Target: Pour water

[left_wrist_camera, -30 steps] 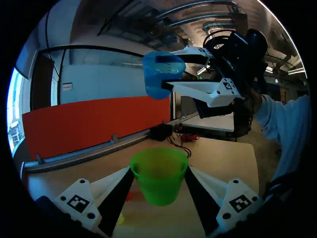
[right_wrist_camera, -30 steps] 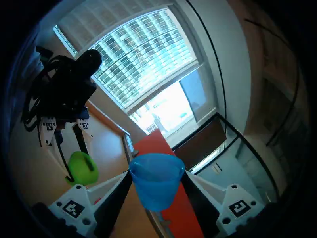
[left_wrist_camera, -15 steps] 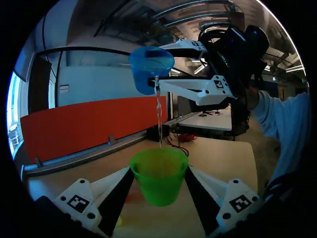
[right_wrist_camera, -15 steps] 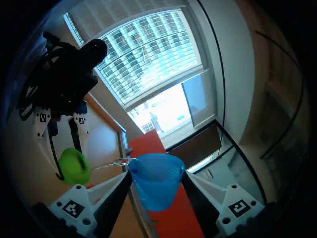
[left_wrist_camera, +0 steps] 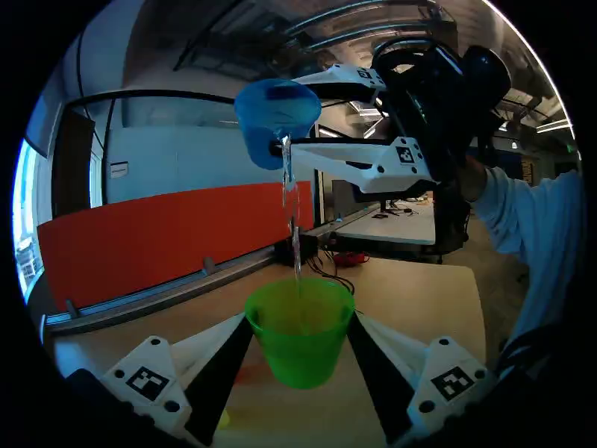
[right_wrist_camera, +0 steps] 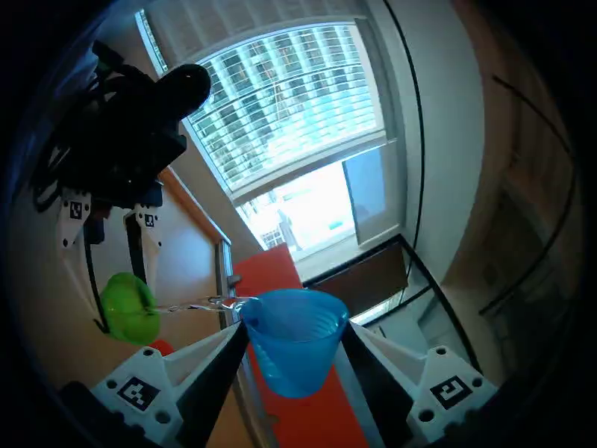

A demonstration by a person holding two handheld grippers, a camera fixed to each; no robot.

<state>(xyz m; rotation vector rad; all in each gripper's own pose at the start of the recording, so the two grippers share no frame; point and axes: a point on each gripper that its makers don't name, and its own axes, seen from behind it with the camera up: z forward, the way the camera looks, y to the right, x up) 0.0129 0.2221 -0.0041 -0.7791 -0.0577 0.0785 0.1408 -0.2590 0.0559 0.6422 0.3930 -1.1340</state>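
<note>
We are in the middle of the pour itself. The right hand-held gripper (right_wrist_camera: 293,328) pinches the blue cup (right_wrist_camera: 295,355) between both fingers, with the cup tipped well over so its rim points down and to the side. A thin water stream (left_wrist_camera: 292,224) falls from its lip into the green cup (left_wrist_camera: 300,343) below. The left hand-held gripper (left_wrist_camera: 298,325) clamps that green cup from both sides, upright and mouth open to the stream. It sits above the pale tabletop (left_wrist_camera: 418,291), though we cannot tell whether its base touches the surface. In the left gripper view, the blue cup hangs high above the green one, well apart, with the orange panel (left_wrist_camera: 172,231) behind them. The stream lands just inside the far rim, not in the centre. The right arm comes in from the side, raised and rolled at the wrist, and a light sleeve (left_wrist_camera: 533,224) shows behind the gripper body. The left hand sits low and level. In the right gripper view, the stream arcs sideways from the blue cup to the green one, in front of the bright window (right_wrist_camera: 291,112). We judge that the next move calls for holding the green cup steady under the landing point. The tilt should deepen gently as the flow thins, then roll back to upright once the blue cup is drained. With this much drop and so off-centre a landing, a small drift could send water over the rim.
</note>
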